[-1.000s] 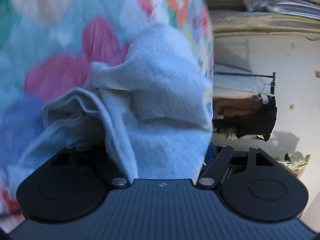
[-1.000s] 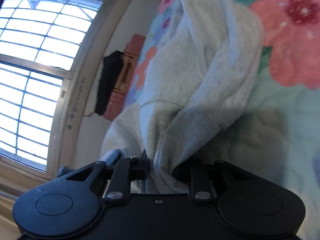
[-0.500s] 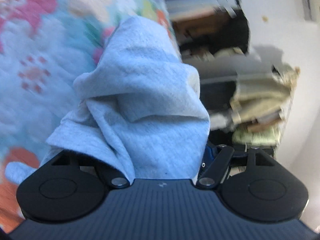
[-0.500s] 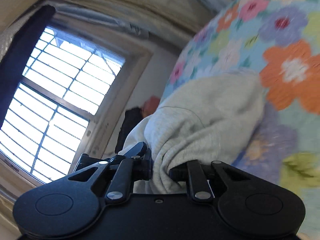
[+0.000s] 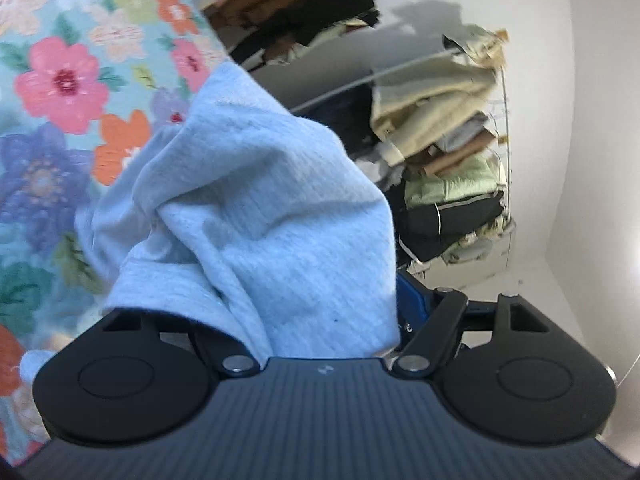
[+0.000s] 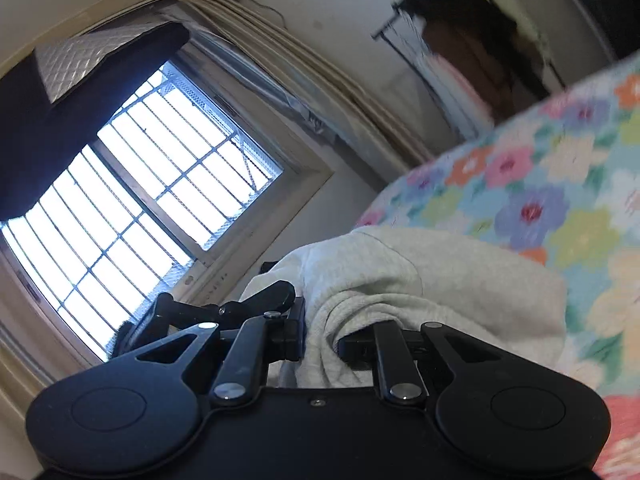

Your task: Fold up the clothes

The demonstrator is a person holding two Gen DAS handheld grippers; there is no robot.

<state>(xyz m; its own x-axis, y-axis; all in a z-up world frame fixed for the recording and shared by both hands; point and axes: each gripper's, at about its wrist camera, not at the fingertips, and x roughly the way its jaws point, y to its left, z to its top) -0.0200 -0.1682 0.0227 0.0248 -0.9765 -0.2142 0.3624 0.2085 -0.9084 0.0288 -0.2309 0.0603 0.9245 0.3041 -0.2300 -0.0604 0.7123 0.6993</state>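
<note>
Both wrist views close behind own claw, tilted; shared: grey garment (image 5: 260, 208) (fills foreground), floral bedspread (image 6: 560, 184).

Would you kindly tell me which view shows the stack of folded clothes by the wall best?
The left wrist view: the stack of clothes sits sharp at right, beyond the grey garment. The right wrist view faces the window and shows none of that stack.
</note>
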